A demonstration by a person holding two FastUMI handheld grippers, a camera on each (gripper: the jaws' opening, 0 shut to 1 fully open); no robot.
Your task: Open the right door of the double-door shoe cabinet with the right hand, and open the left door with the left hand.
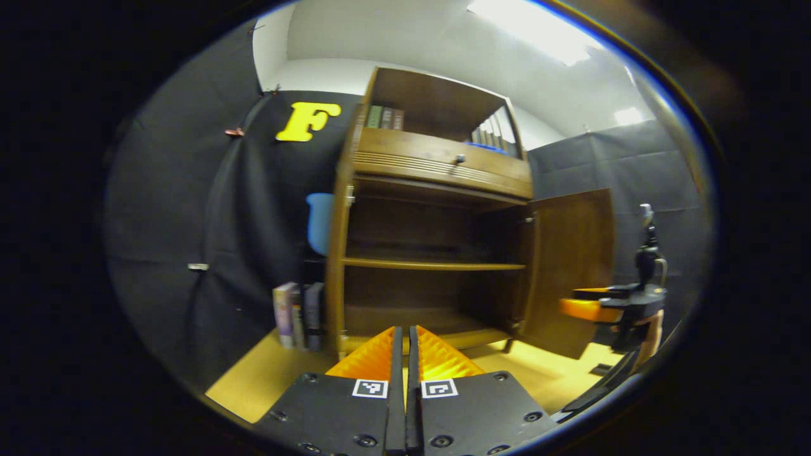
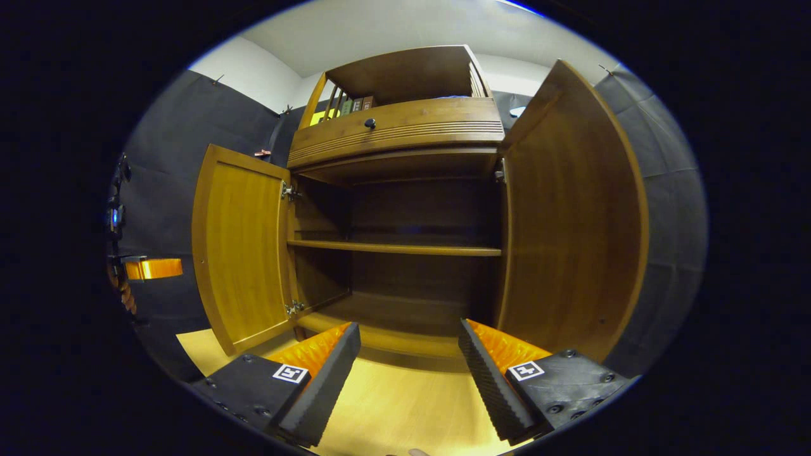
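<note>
Shoe cabinet [image 2: 405, 209]: straight ahead of the right gripper [image 2: 408, 361], fingers spread wide with nothing between them; both doors swung out, interior exposed.

Right door [image 2: 573, 215]: just right of and beyond the right-hand finger, long axis upright, hinged at its inner edge, standing near square to the cabinet front. Also seen in the left gripper view [image 1: 570, 266], ahead and right of the left gripper [image 1: 404, 342], whose fingers are pressed together, holding nothing.

Left door [image 2: 241, 253]: ahead and left of the right gripper's fingers, upright, swung out on two hinges. Left gripper lies beyond this door's outer edge, apart from it, hence nearer to it than the right gripper.

Contents: one shelf [image 2: 393, 248] across the middle; no shoes visible on shelf or base, though the back is dark. Drawer with a small knob [image 2: 370, 123] above the opening; books [image 1: 384, 117] on the top tier.

Beside the cabinet: more books [image 1: 298, 313] standing on the floor, left of the left gripper's fingers.

Judgement: both doors look open; no further pull appears needed.
</note>
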